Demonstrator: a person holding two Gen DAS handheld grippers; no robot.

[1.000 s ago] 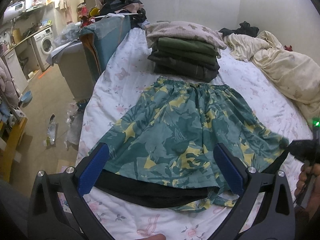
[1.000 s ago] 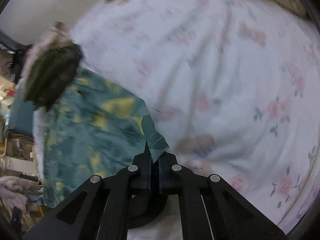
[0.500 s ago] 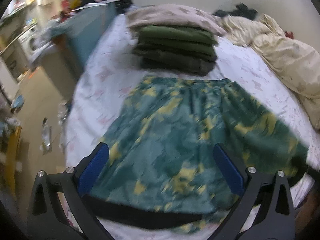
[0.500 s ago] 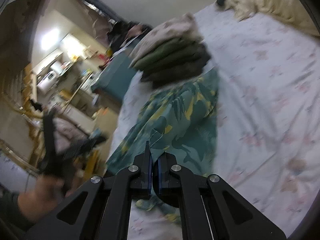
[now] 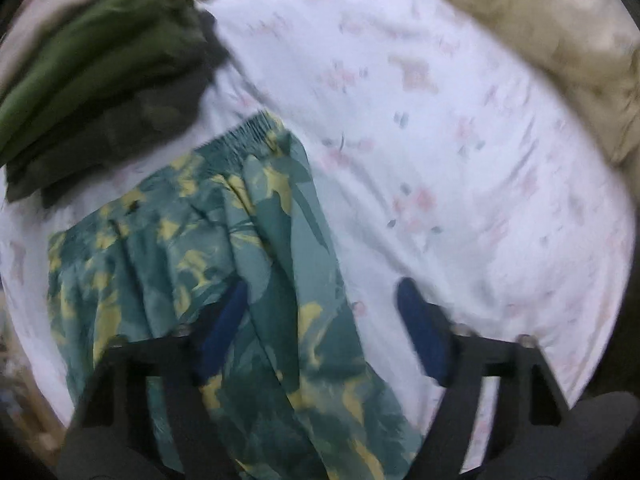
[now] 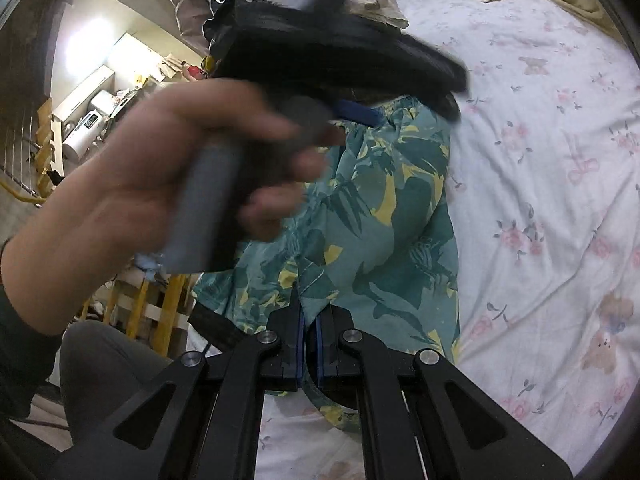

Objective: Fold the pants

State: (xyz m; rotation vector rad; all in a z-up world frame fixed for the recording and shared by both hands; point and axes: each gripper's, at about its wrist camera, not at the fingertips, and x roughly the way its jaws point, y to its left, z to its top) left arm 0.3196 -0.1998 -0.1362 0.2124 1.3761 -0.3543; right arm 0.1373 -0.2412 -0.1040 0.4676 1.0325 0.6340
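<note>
The right gripper [image 6: 308, 334], its blue-lined fingers pinched together on a hem corner of the pants [image 6: 384, 216], holds one leg of the green-and-yellow leaf-print garment doubled across the other on the flowered bedsheet [image 6: 560, 168], while the left gripper [image 5: 320, 320], jaws spread wide and holding nothing, hovers low over the folded cloth with one blue pad [image 5: 222, 332] above the print and the other above bare sheet; the person's left hand [image 6: 168, 184], blurred by motion in the right wrist view, wraps the grey handle of that tool just above the waistband end. The pants lie lengthwise in the middle of the bed, elastic waistband [image 5: 244, 132] just beside a stack of folded clothes [image 5: 100, 80] in olive and dark tones, and a rumpled cream blanket [image 5: 560, 40] is heaped along the far edge. The fabric looks thin, light and limp: it drapes in soft ridges, carries no shape of its own, and will likely slide or bunch if dragged across the sheet rather than lifted. A black band [image 6: 212, 324] of lining or a second layer shows beneath the near hem. By these pictures the lengthwise fold appears made or nearly so; the sensible holds for the next fold would be the two hem corners or the gathered waistband, where doubled, stitched cloth gives the fingers something firmer to bite
</note>
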